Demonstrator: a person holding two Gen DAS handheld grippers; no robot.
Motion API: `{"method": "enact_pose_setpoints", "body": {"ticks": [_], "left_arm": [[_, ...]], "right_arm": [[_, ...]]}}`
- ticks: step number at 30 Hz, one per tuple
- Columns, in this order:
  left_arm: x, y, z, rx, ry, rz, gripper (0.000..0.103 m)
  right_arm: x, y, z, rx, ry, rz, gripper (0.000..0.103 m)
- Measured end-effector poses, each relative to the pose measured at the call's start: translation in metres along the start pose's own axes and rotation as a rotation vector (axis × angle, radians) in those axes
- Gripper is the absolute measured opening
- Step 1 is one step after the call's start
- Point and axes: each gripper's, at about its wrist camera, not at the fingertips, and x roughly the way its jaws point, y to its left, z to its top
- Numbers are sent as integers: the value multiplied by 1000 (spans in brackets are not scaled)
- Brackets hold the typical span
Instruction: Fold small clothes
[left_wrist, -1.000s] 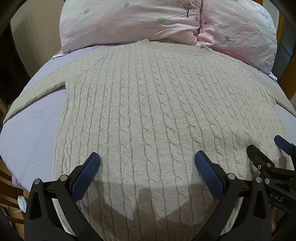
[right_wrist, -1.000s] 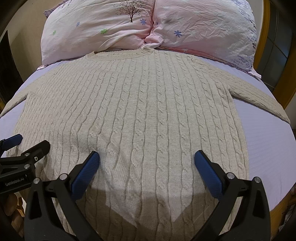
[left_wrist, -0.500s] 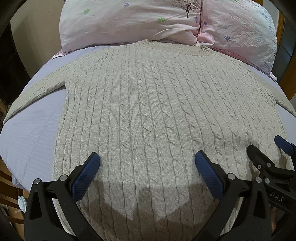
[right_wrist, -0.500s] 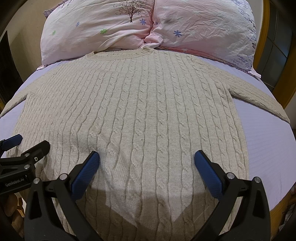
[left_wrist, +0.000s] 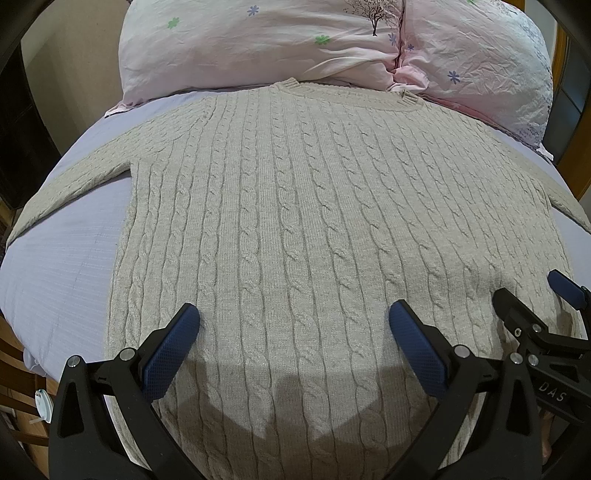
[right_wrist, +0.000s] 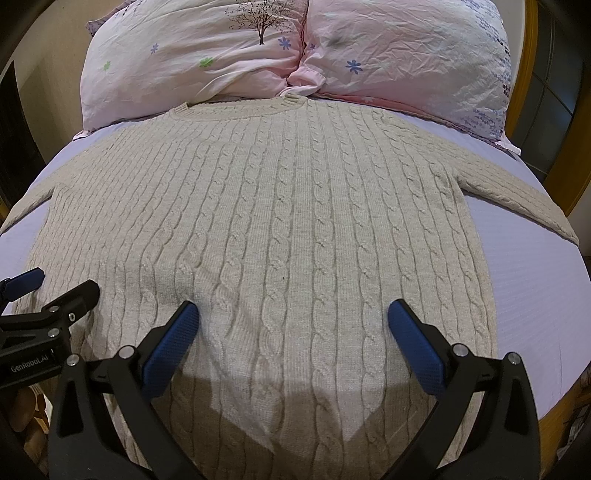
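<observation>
A beige cable-knit sweater (left_wrist: 303, 221) lies flat and spread out on the bed, collar toward the pillows, both sleeves stretched out to the sides; it also shows in the right wrist view (right_wrist: 280, 221). My left gripper (left_wrist: 295, 332) is open and empty, hovering over the sweater's lower left part. My right gripper (right_wrist: 291, 328) is open and empty over the lower right part. The right gripper also shows at the right edge of the left wrist view (left_wrist: 532, 306), and the left gripper at the left edge of the right wrist view (right_wrist: 55, 291). The hem is hidden below the fingers.
The lavender bed sheet (left_wrist: 55, 266) shows on both sides of the sweater (right_wrist: 535, 288). Two pink flowered pillows (left_wrist: 266, 44) (right_wrist: 406, 59) lie at the head. A wooden bed frame (right_wrist: 532, 92) runs along the right. A wooden chair (left_wrist: 18, 398) stands at the lower left.
</observation>
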Motion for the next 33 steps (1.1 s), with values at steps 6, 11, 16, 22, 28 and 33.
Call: {"method": "enact_pose_setpoints", "body": {"ticks": [6, 11, 16, 22, 28, 33], "left_arm": [[0, 0, 0, 0, 0, 0, 102], [0, 0, 0, 0, -1, 0, 102], [0, 0, 0, 0, 0, 0, 102], [0, 0, 0, 3, 0, -1, 102], [-2, 0, 4, 14, 15, -6, 102], [2, 0, 6, 29, 24, -22, 102]], "right_arm": [[0, 0, 0, 0, 0, 0, 101], [1, 0, 0, 0, 0, 0, 101], [2, 1, -1, -1, 2, 0, 101], [3, 3, -1, -9, 30, 5, 101], [7, 0, 3, -24, 36, 17, 101], [5, -2, 0, -80, 34, 71, 101]]}}
